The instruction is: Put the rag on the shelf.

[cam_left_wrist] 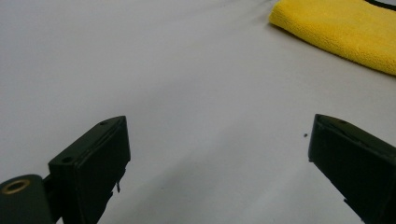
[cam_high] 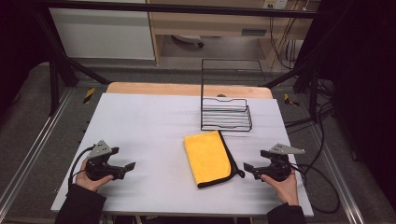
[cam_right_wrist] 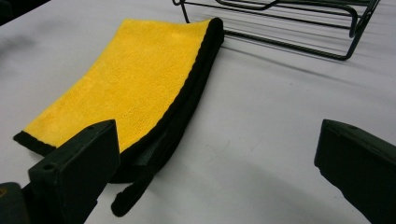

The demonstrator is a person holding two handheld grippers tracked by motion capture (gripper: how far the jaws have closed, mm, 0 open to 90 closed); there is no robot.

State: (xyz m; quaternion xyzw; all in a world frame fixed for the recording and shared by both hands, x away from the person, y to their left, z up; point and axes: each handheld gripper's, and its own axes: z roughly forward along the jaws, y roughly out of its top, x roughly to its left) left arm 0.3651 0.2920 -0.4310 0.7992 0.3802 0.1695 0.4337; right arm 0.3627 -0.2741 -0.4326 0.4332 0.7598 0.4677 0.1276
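Observation:
A folded yellow cloth [cam_high: 207, 157] with a black edge lies flat near the middle of the white table, and its black hanging loop [cam_right_wrist: 133, 192] trails off the near right corner. Behind it stands a black wire rack [cam_high: 226, 114]. My left gripper [cam_high: 125, 162] rests open on the table at the front left, well apart from the cloth [cam_left_wrist: 341, 32]. My right gripper [cam_high: 250, 162] is open just right of the cloth [cam_right_wrist: 130, 84], with nothing between its jaws.
The white table [cam_high: 144, 121] has bare surface to the left of the cloth. Black cables [cam_high: 322, 186] trail off the right edge. A dark metal frame surrounds the table, with the wire rack [cam_right_wrist: 289, 28] at the back.

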